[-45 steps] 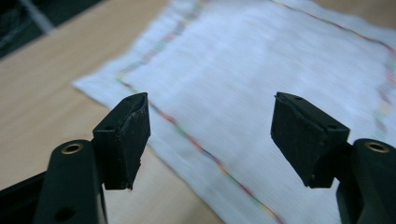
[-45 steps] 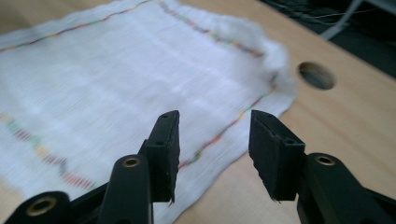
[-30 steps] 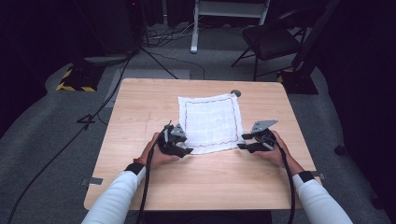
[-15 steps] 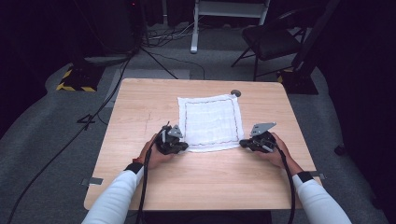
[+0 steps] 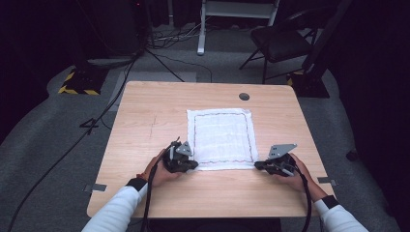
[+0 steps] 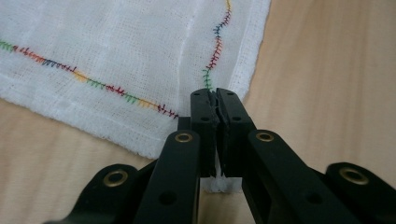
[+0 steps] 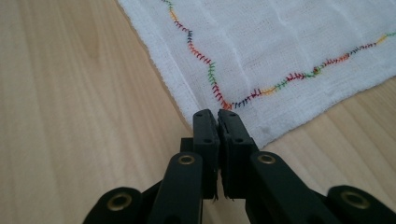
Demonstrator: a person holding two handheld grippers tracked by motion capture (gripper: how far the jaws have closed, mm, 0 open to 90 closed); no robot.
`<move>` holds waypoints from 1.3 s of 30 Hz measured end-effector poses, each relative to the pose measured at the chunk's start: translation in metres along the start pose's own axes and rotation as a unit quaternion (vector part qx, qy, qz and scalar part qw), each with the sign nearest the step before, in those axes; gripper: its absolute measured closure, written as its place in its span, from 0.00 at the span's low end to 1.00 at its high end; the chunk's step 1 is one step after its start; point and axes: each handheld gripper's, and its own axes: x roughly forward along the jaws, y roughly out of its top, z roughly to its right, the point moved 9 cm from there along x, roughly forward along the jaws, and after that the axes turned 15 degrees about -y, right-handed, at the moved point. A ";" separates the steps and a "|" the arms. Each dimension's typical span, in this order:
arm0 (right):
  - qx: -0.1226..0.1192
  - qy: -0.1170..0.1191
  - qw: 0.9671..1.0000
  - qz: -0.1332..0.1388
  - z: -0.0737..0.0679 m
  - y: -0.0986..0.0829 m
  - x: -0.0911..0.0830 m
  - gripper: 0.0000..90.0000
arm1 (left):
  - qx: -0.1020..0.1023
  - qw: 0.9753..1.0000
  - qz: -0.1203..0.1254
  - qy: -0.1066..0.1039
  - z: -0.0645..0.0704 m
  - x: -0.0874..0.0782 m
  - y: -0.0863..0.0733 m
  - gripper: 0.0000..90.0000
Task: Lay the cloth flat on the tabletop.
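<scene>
On the counter: cloth (image 5: 222, 137) lies flat (coloured stitched border), toward the middle.
Left claw (image 6: 215, 99): closed on the cloth's near left corner.
Right claw (image 7: 217, 116): closed on the near right corner.
Counter (image 5: 145, 125): pale wood.

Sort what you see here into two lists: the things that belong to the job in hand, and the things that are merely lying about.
Belongs to the job:
- white cloth with coloured stitching, flat on the table
- left gripper, shut on the cloth's near corner
- right gripper, shut on the other near corner

Just lying about:
- folding chair beyond the table
- cables on the floor
- yellow-and-black striped block
</scene>
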 end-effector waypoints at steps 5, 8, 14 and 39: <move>0.007 0.005 1.000 0.003 -0.014 -0.012 -0.019 0.96 | 0.018 1.000 -0.010 -0.011 0.023 0.005 -0.003 0.94; 0.019 -0.012 1.000 0.010 -0.015 -0.015 -0.029 0.83 | 0.023 1.000 -0.006 0.011 0.027 0.000 -0.003 0.74; 0.040 -0.044 0.997 0.046 -0.008 -0.003 -0.038 0.69 | -0.021 0.995 0.066 0.067 0.004 -0.025 0.003 0.34; -0.091 0.065 0.991 0.075 -0.128 0.114 0.052 0.55 | -0.157 0.962 0.138 0.173 -0.152 -0.051 0.043 0.28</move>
